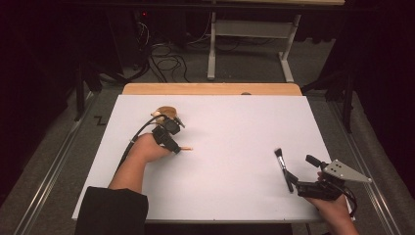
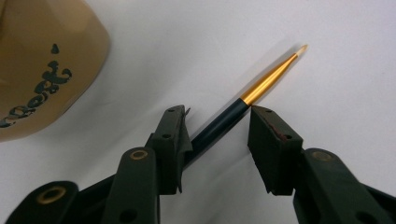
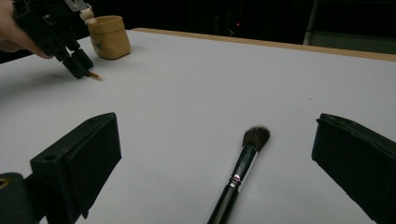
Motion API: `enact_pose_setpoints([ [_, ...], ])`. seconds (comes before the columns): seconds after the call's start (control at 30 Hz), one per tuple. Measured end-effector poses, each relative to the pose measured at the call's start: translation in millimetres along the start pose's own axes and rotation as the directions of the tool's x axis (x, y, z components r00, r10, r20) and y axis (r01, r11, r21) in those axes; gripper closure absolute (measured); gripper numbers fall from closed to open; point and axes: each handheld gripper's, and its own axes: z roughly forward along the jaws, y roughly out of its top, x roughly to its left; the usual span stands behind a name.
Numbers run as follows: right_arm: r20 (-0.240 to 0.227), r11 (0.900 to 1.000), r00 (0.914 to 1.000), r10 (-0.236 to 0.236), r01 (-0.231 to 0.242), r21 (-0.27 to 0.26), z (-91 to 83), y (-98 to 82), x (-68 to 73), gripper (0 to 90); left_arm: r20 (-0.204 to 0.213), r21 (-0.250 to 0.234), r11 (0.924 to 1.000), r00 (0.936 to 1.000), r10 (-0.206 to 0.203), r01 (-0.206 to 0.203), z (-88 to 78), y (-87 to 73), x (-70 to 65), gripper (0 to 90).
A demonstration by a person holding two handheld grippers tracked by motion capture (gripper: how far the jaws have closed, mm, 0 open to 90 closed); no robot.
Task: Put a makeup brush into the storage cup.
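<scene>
Toward the far left corner of the white worktop (image 1: 230, 122), just beside a tan cup (image 1: 165, 113), the left gripper (image 2: 219, 128) straddles a thin gold-tipped brush (image 2: 233, 112), jaws partly open and not yet clamped. Near the right edge, the right gripper (image 3: 217, 172) stands wide open around a makeup brush (image 3: 243, 168), holding nothing. A good grasp probably means centring each handle between the pads before closing.

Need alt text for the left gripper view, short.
The left gripper's two black jaws straddle a slim dark handle with a gold tapered tip lying on the white table, with a gap at the right jaw. A tan pot with dark lettering sits at upper left.
</scene>
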Motion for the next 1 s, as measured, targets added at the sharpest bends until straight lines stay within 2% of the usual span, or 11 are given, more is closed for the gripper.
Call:
enact_pose_setpoints([
  [1.0,-0.009,1.0,0.9999,0.004,-0.004,0.005,1.0,-0.9,0.0,2.7,0.007,0.035,0.9991,0.9997,0.024,-0.025,-4.7,-4.4,-1.6,77.3],
])
